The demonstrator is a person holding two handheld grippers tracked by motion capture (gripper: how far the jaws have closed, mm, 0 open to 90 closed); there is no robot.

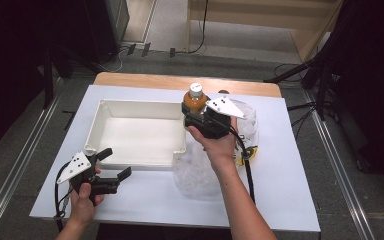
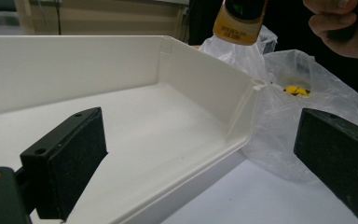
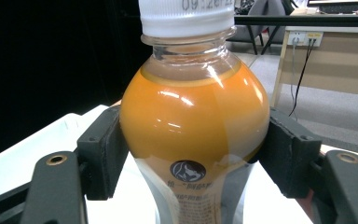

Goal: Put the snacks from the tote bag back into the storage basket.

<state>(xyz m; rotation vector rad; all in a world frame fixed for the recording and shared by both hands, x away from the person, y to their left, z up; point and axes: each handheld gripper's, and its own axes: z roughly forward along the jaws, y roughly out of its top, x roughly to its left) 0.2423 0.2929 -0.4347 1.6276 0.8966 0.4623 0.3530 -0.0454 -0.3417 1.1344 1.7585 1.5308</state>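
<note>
**Bottle held over the bag, tray beside it**

Nearest the near-left corner of the white-covered table (image 1: 290, 200), the left gripper (image 1: 116, 163) hovers with its two black jaws spread wide and nothing between them, pointing at the near edge of the shallow white plastic tray (image 1: 145, 112); that tray sits left of centre on the table, its inside bare; just beside its right wall lies a crumpled clear plastic bag (image 1: 196, 175), with something small and yellow (image 2: 296, 90) showing inside it, too small to make out; above the bag's far end, the right gripper (image 1: 192, 119) clamps a clear plastic bottle of orange drink (image 1: 195, 100) with a white screw cap; its pads press the round shoulder from both sides, and the bottle stands upright, lifted off the table, beside the tray's far-right corner.
</note>
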